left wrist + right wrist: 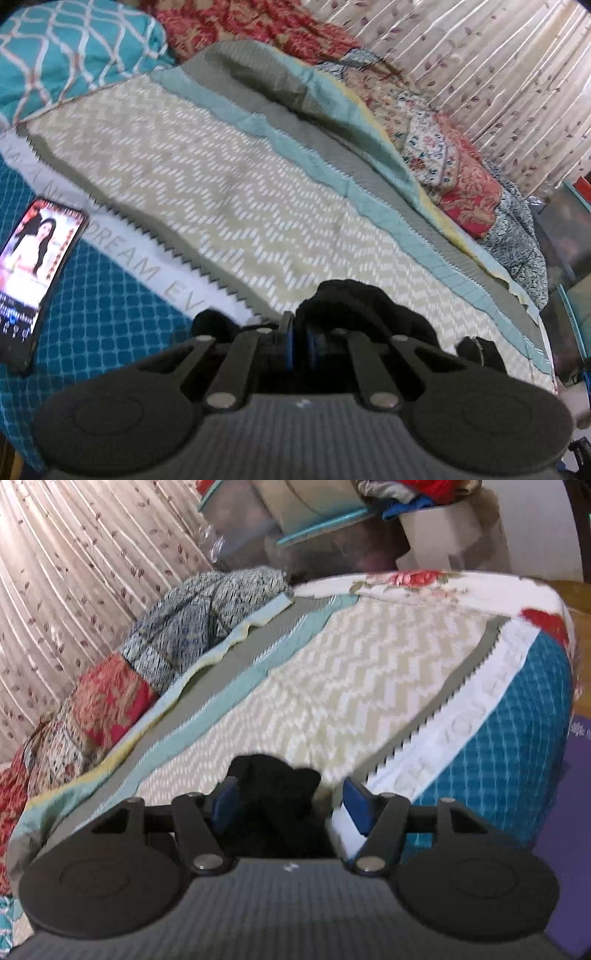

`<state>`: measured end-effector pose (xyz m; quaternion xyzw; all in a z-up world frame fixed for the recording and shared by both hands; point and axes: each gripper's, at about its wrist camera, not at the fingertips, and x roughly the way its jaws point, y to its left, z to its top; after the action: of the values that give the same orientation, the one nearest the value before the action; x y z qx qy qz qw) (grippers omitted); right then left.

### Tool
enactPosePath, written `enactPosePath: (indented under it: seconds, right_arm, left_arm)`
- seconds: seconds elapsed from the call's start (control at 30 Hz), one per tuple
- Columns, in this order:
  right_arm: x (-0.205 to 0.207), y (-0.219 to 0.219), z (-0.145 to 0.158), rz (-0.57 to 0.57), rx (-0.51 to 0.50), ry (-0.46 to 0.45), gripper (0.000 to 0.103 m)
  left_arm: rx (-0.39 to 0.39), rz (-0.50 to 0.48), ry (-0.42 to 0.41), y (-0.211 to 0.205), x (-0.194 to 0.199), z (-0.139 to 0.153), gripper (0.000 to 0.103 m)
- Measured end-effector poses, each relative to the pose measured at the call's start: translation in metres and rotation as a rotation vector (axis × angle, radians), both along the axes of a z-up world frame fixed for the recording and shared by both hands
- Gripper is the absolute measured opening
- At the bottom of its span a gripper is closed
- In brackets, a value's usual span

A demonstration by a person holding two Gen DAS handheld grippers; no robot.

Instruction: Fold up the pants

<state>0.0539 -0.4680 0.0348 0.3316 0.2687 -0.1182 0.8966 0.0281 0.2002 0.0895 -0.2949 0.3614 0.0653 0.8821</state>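
The black pants show as a bunched dark mass just past my left gripper, whose blue pads are nearly together and pinch the black cloth. In the right wrist view the black pants sit between the spread blue pads of my right gripper, which is open around the cloth. Both grippers are low over the cream zigzag bedspread. Most of the pants are hidden below the gripper bodies.
A lit phone lies on the teal quilt at the left. A teal patterned pillow and red floral blankets lie at the bed's far side by a curtain. Storage bins stand beyond the bed.
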Motion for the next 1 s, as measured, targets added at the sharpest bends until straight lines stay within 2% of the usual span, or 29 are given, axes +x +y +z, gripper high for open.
enactPosePath:
  seconds: [0.07,0.1,0.13,0.17,0.2,0.23,0.37,0.47,0.53,0.57,0.63,0.67,0.7,0.73,0.77,0.83,0.9,0.93,1.0]
  right_arm:
    - [0.019,-0.005,-0.013,0.025,0.033,0.074,0.075]
    - [0.029,-0.006,-0.024,0.039,0.056,0.141,0.072]
    - [0.037,-0.007,-0.033,0.064,0.090,0.189,0.061]
    - [0.044,-0.008,-0.040,0.098,0.141,0.212,0.018]
    - [0.048,-0.009,-0.041,0.098,0.177,0.216,0.019]
    - [0.051,-0.010,-0.034,0.091,0.195,0.186,0.018]
    - [0.077,-0.018,0.028,0.075,0.333,-0.065,0.018]
    - [0.135,0.001,0.085,0.099,0.266,-0.168,0.018]
    - [0.185,0.021,0.111,0.133,0.230,-0.209,0.019]
    - [0.212,0.033,0.120,0.144,0.218,-0.228,0.026]
    - [0.262,0.060,0.125,0.173,0.130,-0.217,0.059]
    - [0.277,0.073,0.122,0.183,0.071,-0.175,0.082]
    - [0.285,0.084,0.114,0.170,0.031,-0.134,0.079]
    - [0.284,0.091,0.104,0.192,0.029,-0.113,0.076]
    - [0.278,0.095,0.092,0.253,0.049,-0.113,0.070]
    - [0.258,0.107,0.063,0.379,0.022,-0.086,0.069]
    - [0.235,0.121,0.033,0.497,-0.084,0.004,0.070]
    - [0.226,0.124,0.022,0.549,-0.120,0.033,0.071]
    - [0.200,0.129,0.001,0.621,-0.203,0.090,0.071]
  left_arm:
    - [-0.005,-0.004,-0.016,0.000,0.000,0.006,0.007]
    - [-0.007,-0.006,-0.024,0.001,0.000,0.009,0.007]
    - [-0.008,-0.008,-0.031,0.001,0.000,0.012,0.007]
    - [-0.011,-0.010,-0.036,0.003,0.001,0.016,0.007]
    - [-0.018,-0.011,-0.045,0.006,0.003,0.022,0.007]
    - [-0.020,-0.013,-0.056,0.010,0.006,0.027,0.007]
    - [-0.075,0.014,-0.141,0.035,0.026,0.053,0.007]
    - [-0.106,0.082,-0.210,0.056,0.045,0.065,0.007]
    - [-0.108,0.135,-0.262,0.070,0.064,0.068,0.007]
    - [-0.107,0.169,-0.268,0.074,0.076,0.065,0.007]
    - [-0.041,0.221,-0.195,0.072,0.103,0.053,0.013]
    - [0.010,0.230,-0.105,0.067,0.117,0.044,0.024]
    - [0.033,0.233,-0.031,0.064,0.124,0.035,0.027]
    - [0.023,0.215,0.001,0.061,0.123,0.025,0.027]
    - [0.009,0.183,-0.010,0.059,0.116,0.017,0.031]
    - [0.018,0.159,0.000,0.057,0.095,0.005,0.040]
    - [0.020,0.153,0.041,0.057,0.068,-0.007,0.061]
    - [0.004,0.152,0.054,0.057,0.055,-0.011,0.064]
    - [-0.041,0.135,0.085,0.057,0.030,-0.019,0.079]
